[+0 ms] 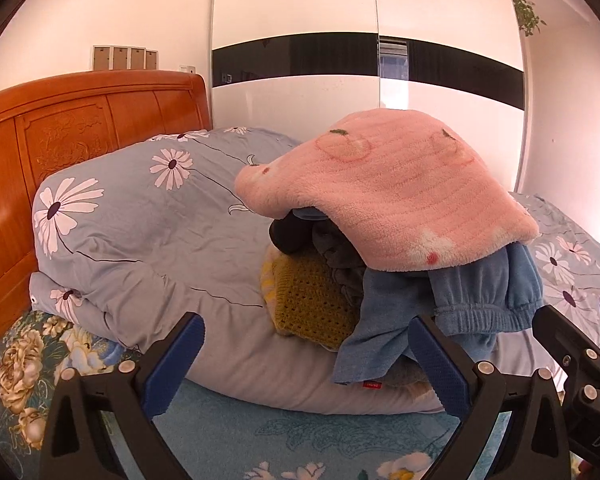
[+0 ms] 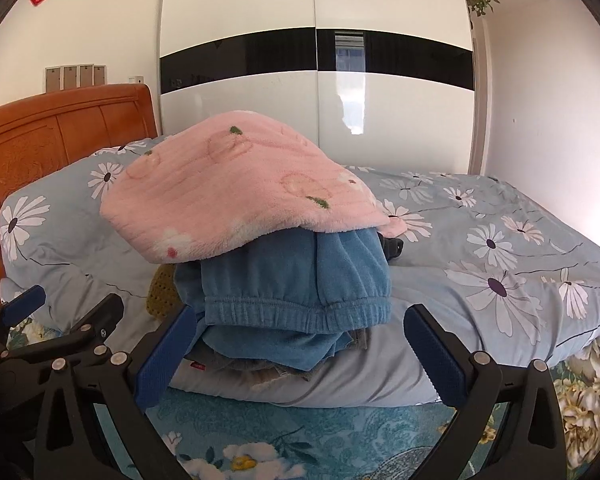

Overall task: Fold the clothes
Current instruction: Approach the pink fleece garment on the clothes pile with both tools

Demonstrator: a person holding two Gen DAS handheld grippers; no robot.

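Note:
A heap of clothes lies on a folded blue daisy quilt (image 1: 148,216) on the bed. On top is a pink fleece garment (image 1: 396,188) (image 2: 236,192). Under it hang blue cuffed trousers (image 1: 484,300) (image 2: 300,280), with a mustard knitted piece (image 1: 312,300) (image 2: 162,292) and dark clothes (image 1: 292,236) beside them. My left gripper (image 1: 306,340) stands open just in front of the heap, holding nothing. My right gripper (image 2: 300,334) is also open, its fingers either side of the trousers' cuff without touching. Each gripper shows at the edge of the other's view.
The wooden headboard (image 1: 72,120) stands at the left. A white wardrobe with a black band (image 2: 316,80) fills the back wall. The teal flowered sheet (image 2: 300,432) lies below the grippers. The daisy quilt (image 2: 500,240) spreads to the right.

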